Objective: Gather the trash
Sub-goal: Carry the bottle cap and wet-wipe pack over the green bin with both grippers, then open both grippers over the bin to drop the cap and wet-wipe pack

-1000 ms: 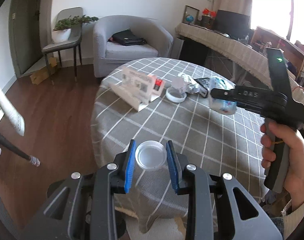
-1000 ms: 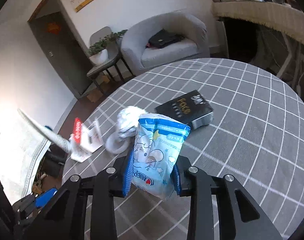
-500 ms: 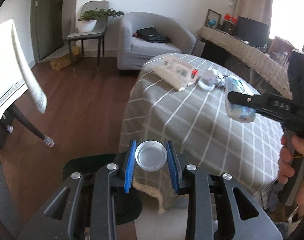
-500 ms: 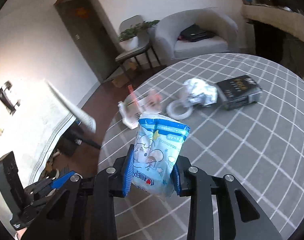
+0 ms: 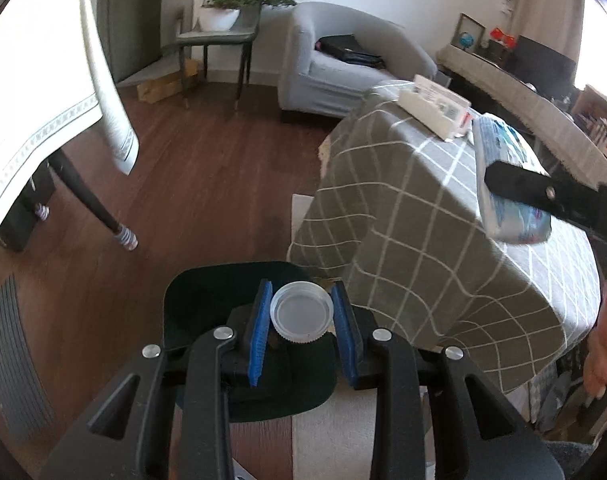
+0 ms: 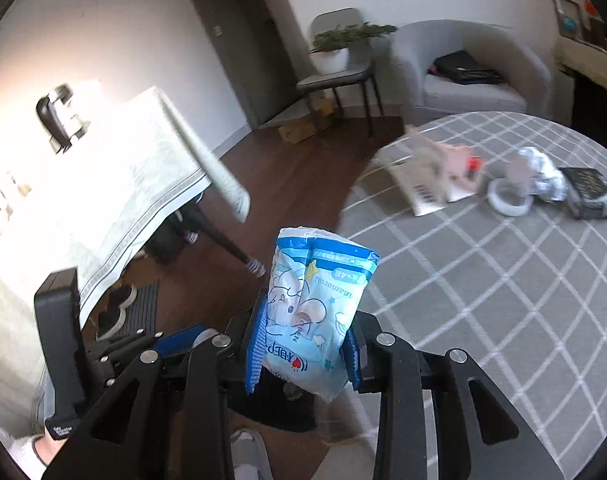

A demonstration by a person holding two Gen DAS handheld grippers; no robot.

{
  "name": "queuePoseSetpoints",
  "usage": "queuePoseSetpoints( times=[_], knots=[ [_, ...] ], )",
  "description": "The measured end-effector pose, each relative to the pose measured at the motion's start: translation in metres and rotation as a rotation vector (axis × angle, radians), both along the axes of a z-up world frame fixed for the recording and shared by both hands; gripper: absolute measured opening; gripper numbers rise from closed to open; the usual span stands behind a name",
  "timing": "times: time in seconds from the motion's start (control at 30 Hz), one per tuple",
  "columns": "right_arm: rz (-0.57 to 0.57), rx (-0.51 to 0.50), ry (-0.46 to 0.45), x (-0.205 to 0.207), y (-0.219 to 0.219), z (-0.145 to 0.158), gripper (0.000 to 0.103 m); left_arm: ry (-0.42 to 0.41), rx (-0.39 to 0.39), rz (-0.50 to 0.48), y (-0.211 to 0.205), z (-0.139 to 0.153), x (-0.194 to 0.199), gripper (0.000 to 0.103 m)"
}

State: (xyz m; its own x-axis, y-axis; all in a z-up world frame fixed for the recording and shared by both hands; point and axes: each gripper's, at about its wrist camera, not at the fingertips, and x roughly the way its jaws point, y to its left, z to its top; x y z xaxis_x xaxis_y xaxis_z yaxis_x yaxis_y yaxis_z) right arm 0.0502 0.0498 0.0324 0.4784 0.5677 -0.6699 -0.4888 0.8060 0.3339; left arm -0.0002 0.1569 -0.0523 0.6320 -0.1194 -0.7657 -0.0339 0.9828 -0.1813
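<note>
**Both grippers loaded, hanging off the table edge**

While the round table (image 5: 443,216) with its grey checked cloth sits off to the right, the left gripper (image 5: 302,318) is out past the near edge, over a dark bin (image 5: 207,292) on the wood floor. Its blue pads are clamped on a clear plastic lid (image 5: 301,314), one pad on each side of the rim. The lid is round, so no real long axis; its open face tilts up toward the camera and the ribbed rim shows along the near side.

Right gripper (image 6: 303,350) is squeezed tight on a blue and white wipes packet (image 6: 315,312). The packet stands nearly upright between the pads, long axis running up and away from the fingers, crimped top end pointing up and leaning a bit right, the bottom bulging out below the pads. From the left wrist view you can see the same packet (image 5: 507,184) out over the tablecloth, with the right gripper's black finger across it.

Still on the table, far right side in the right wrist view: a white ring (image 6: 507,198), a crumpled white wad (image 6: 543,172) touching it, a black box (image 6: 589,190) just beside that, and a blurry card stand (image 6: 431,176) toward the left edge of the table.
</note>
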Motion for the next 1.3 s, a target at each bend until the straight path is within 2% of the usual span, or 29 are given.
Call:
queuePoseSetpoints(
  times=[0.23, 0.37, 0.67, 0.97, 1.3],
  knots=[
    [0.059, -0.026, 0.011, -0.004, 0.03, -0.008, 0.033, 0.034, -0.019, 0.031, 0.021, -0.012, 0.003, 0.033],
    [0.081, -0.038, 0.022, -0.004, 0.044, -0.013, 0.033, 0.075, -0.004, 0.042, 0.031, -0.027, 0.004, 0.033],
    [0.132, -0.088, 0.05, 0.0, 0.076, -0.031, 0.033, 0.174, -0.04, 0.075, 0.053, -0.057, 0.009, 0.033],
    [0.166, -0.126, 0.085, 0.009, 0.098, -0.05, 0.033, 0.146, -0.031, 0.101, 0.062, -0.049, 0.016, 0.052],
    [0.199, -0.181, 0.125, 0.019, 0.118, -0.074, 0.033, 0.047, 0.021, 0.139, 0.085, -0.017, 0.021, 0.054]
  ],
)
